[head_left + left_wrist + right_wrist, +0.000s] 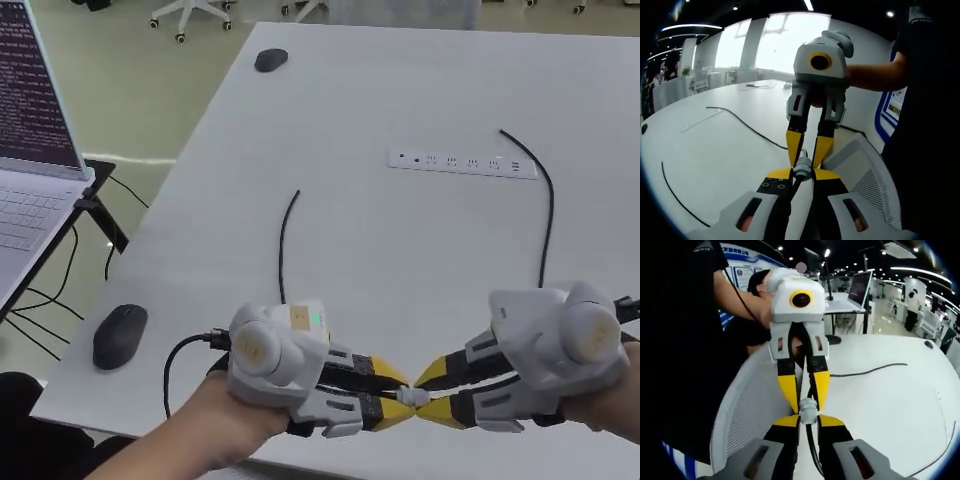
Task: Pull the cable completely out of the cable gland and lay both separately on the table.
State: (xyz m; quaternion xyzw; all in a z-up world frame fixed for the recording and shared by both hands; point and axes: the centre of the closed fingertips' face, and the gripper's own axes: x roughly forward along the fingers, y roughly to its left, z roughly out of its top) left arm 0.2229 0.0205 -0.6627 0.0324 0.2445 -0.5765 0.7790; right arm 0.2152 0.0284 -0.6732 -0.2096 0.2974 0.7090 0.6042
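Low in the head view, at 6 o'clock, the left gripper [393, 392] and the right gripper [427, 396] meet tip to tip over the near edge of the white tabletop [400, 270]. The small white cable gland [408, 397] sits between them, held clear of the surface.

In the left gripper view the left jaws are drawn in on the gland [802, 172] from below. The right gripper's yellow tips come down on it from 12 o'clock. In the right gripper view the right jaws are likewise closed in on the gland [807, 411]. There the black cable [812, 441] leaves the gland toward 6 o'clock and runs back between those jaws, so it is not yet out. A white mesh chair back [752, 405] lies beyond at 9 o'clock.

On the tabletop, a loose black lead [283, 245] lies at 11 o'clock from the gland. A longer black lead [548, 210] lies at 1 o'clock, its far end near a white power strip [462, 163]. A dark mouse [120, 335] rests at the left edge, at 9 o'clock. A second mouse [270, 60] sits at the far corner. An open laptop [30, 150] stands off the tabletop at 10 o'clock.
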